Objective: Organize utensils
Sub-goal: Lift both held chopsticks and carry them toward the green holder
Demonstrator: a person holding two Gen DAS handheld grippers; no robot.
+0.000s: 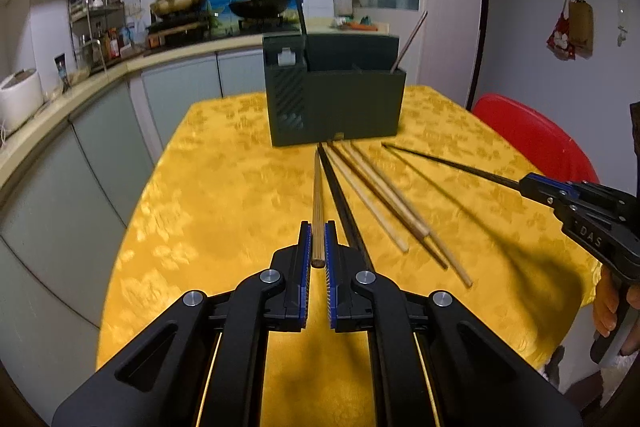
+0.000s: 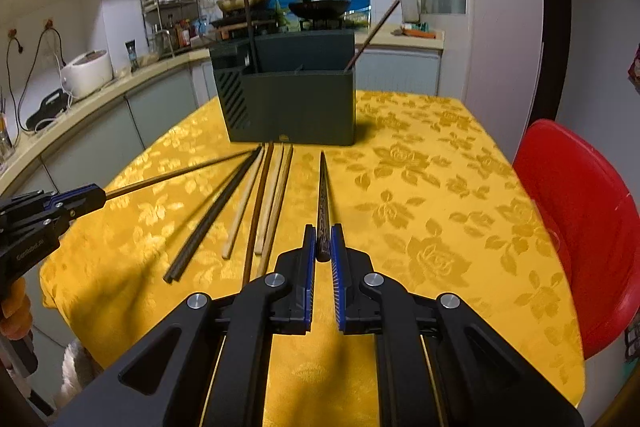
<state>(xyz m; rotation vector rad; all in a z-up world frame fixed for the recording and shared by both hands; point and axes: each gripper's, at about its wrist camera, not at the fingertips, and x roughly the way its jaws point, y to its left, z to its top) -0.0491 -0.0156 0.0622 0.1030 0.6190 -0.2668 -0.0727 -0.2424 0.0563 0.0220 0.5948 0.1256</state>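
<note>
one view each shows the other gripper (image 1: 532, 183) sideways.

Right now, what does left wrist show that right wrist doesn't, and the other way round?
Left wrist only: the left gripper seen end-on, shut on a light wooden chopstick, and the white clip in the holder's left compartment.

Right wrist only: the right gripper seen end-on, shut on a dark patterned chopstick, and the rice cooker's cables on the wall.

Both: the dark green utensil holder with two sticks already standing in it, the loose chopsticks on the yellow tablecloth, the red chair, and each other's gripper.
</note>
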